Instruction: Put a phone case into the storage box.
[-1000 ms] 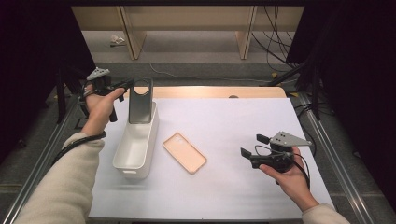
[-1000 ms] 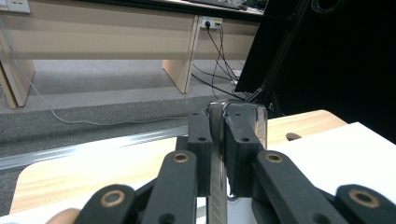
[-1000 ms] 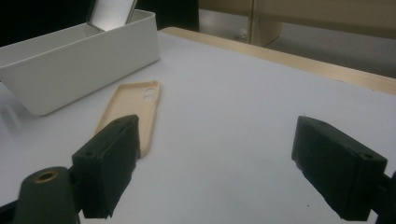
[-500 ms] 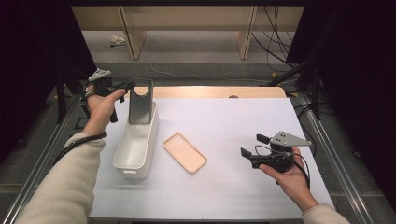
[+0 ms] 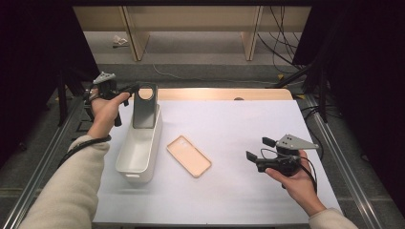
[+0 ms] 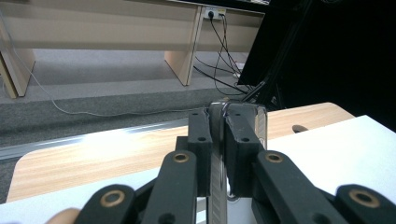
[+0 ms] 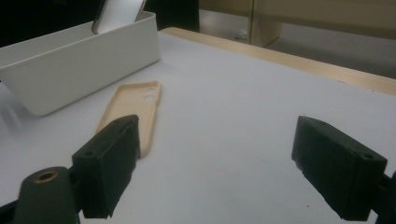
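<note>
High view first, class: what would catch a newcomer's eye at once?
The left gripper, at the far left, is clamped on a grey phone case standing upright in the far end of the white bin. Beside the bin a beige phone case lies flat on the white table, while the right gripper waits open near the right edge.

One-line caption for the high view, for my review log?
Left tool holds a grey phone case upright over the white bin; a beige case lies beside it; right tool open.

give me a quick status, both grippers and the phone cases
Left gripper shut on grey phone case, held upright over white bin. Right gripper open, holding nothing. Beige phone case flat on table, nothing in the way.
</note>
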